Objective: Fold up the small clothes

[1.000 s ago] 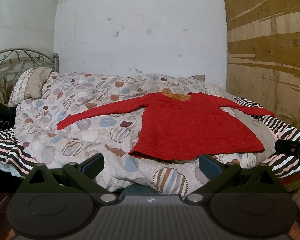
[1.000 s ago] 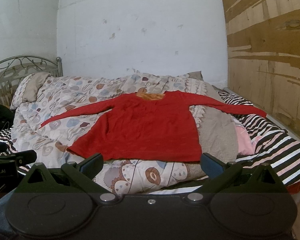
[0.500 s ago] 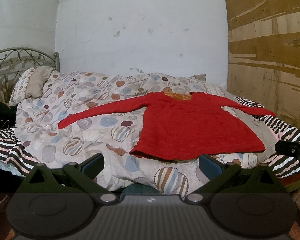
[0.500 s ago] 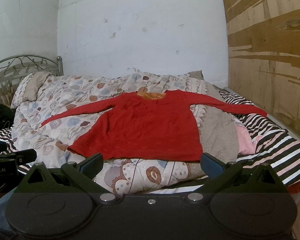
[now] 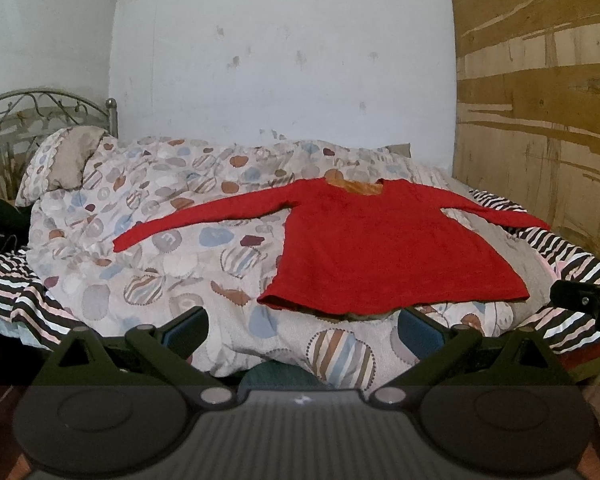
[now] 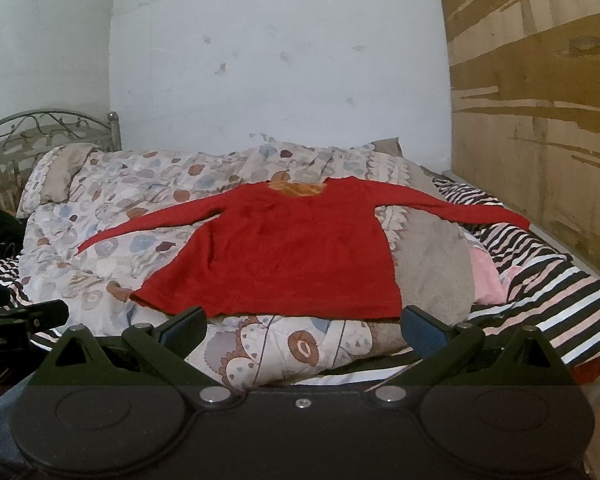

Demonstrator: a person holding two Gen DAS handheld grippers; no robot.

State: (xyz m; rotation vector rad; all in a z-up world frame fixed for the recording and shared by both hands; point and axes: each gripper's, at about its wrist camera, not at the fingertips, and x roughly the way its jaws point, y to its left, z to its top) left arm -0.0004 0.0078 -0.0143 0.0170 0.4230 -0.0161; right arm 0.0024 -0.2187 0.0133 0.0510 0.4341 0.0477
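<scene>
Ahead of both gaping, empty tongs (image 5: 302,330) (image 6: 302,326), the limp, light sweater (image 5: 384,248) (image 6: 284,252) probably pinches best at a cuff.

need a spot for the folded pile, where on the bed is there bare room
Bare quilt lies between the red top and the pillow, below its spread sleeve. The wooden-wall side is crowded: grey cloth, pink cloth and a rumpled striped blanket.
</scene>
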